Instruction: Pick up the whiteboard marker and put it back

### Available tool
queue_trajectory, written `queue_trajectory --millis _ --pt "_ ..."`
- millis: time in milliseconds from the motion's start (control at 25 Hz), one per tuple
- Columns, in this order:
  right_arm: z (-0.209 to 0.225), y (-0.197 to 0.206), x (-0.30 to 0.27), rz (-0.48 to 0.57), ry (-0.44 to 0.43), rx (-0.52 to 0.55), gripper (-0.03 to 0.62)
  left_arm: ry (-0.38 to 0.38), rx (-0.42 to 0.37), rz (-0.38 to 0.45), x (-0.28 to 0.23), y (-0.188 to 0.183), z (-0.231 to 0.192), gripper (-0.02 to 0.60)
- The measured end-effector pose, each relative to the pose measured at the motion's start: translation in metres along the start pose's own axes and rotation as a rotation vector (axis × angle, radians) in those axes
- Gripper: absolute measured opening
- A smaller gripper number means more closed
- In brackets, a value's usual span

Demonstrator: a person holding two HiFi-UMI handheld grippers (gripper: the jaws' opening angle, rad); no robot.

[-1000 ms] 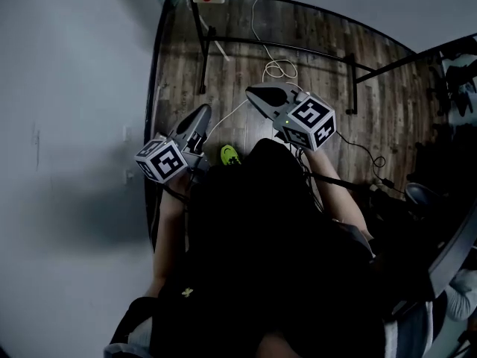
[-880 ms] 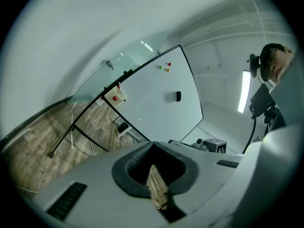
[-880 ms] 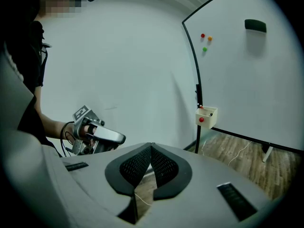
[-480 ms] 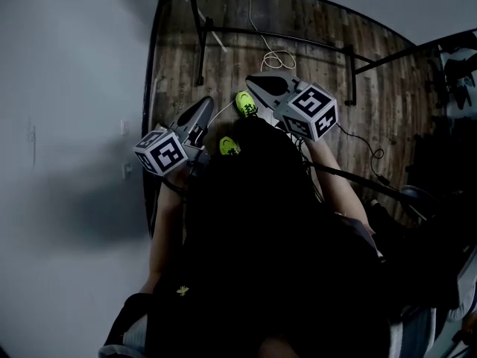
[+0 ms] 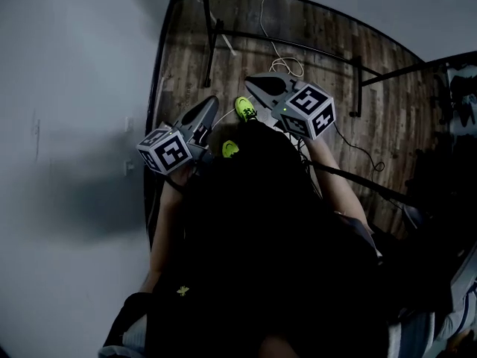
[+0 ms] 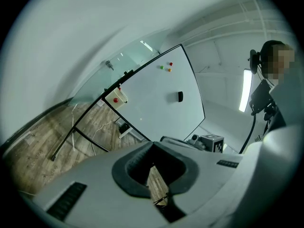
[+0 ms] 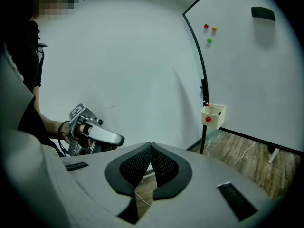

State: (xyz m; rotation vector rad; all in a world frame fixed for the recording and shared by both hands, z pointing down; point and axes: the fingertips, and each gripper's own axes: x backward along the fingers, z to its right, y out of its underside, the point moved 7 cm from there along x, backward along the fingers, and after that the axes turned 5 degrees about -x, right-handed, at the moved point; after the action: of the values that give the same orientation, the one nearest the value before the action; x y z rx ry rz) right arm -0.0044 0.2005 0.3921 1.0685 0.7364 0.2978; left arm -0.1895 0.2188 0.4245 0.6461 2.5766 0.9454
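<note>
**Marker location.** No view shows the whiteboard marker as a distinct object. The likely location is the small cream holder box fixed to the black frame at the lower left edge of the whiteboard. This is a judgement. The box contents are too small to resolve, so the marker's long axis cannot be read.

**Surroundings.** A dark eraser and three coloured magnets sit higher on the board. The frame legs stand on a wooden floor, where a white cable lies loose.

**Gripper state.**
- Left gripper: jaw tips together, nothing between them.
- Right gripper: jaw tips together, nothing between them.

**Governing relation.**
- Both grippers are well apart from the box, which lies farther out in the scene.
- From the right gripper, the box lies ahead, to the right and above the jaw line.
- From the left gripper, the box lies ahead and to the left.
- In the head view the right gripper's tips appear somewhat nearer the box.

**Next move (judgement).** Close the gap to the box, open the jaws, and then confirm the marker's orientation before gripping.
</note>
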Motion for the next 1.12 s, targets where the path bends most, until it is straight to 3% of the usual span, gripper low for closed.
queue_trajectory --millis 640,1120 --pt "0.053 -0.019 -0.029 -0.009 -0.009 0.012 -0.002 -0.067 -0.012 -0.016 -0.044 -0.031 -0.029 0.032" --pt "0.135 -0.054 -0.054 -0.007 -0.027 0.037 -0.002 -0.108 -0.048 -0.048 -0.111 -0.067 -0.045 0.032"
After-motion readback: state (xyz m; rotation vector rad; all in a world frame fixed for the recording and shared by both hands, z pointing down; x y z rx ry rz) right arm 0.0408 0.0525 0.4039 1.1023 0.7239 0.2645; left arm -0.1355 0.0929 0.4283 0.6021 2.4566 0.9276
